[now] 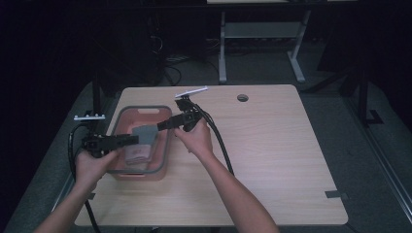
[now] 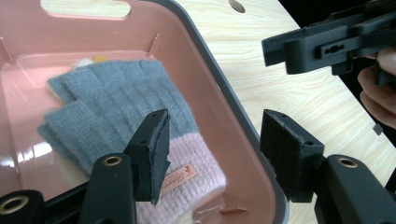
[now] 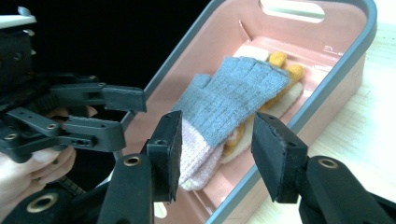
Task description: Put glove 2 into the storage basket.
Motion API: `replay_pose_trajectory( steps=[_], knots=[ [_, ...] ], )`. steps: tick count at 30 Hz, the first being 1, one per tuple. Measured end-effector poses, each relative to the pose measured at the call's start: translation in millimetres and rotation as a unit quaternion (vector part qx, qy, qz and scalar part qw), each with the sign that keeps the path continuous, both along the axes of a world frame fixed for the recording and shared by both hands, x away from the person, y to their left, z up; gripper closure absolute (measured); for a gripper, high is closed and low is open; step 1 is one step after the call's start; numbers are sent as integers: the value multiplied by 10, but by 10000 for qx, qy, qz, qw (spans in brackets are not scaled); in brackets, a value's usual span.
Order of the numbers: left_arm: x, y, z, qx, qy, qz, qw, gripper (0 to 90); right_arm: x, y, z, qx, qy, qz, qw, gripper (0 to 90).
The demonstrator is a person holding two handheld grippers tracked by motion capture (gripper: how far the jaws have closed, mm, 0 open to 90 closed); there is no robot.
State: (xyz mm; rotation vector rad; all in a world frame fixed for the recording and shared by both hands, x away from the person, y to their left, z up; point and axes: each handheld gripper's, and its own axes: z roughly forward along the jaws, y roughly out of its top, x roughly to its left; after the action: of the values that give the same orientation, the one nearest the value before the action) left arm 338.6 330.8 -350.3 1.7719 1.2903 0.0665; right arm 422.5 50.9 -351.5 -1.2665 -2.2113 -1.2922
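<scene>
The grey glove [image 2: 116, 98] with its pink cuff [image 2: 196, 172] lies flat in the pink bin [image 1: 163, 153], on top of a yellow and cream glove [image 3: 285, 70] that peeks out beneath it in the right gripper view. The bin has a grey rim and a slot handle in its far wall, and it sits on the table [image 1: 272, 145] near the left edge, about midway between the near and far edges.

Your left gripper [image 2: 212, 140] reaches in over the bin's left side, its jaws wide apart and holding nothing; in its own view one jaw hangs above the glove's cuff and the other above the bin's rim. Your right gripper [image 3: 217, 149] comes in over the bin's right rim from the middle of the table, its jaws also spread wide and empty, framing the glove's cuff end. Both hover above the glove; whether either touches it you cannot tell. A cable [image 1: 221, 141] trails from your right gripper across the table toward the near edge.
</scene>
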Motion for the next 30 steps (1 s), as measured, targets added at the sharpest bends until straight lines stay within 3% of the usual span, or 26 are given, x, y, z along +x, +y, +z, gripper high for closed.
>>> replay_pose_trajectory(
  steps=[14, 30],
  knots=[
    [17, -76, 27, -169, -40, -51, 9998, 405, 2, -191, 73, 194, -35, -56, 9998, 504],
    [66, -296, 64, -57, -115, -259, 9996, 379, -3, -518, 25, 342, 47, -207, 9992, 489]
  ],
)
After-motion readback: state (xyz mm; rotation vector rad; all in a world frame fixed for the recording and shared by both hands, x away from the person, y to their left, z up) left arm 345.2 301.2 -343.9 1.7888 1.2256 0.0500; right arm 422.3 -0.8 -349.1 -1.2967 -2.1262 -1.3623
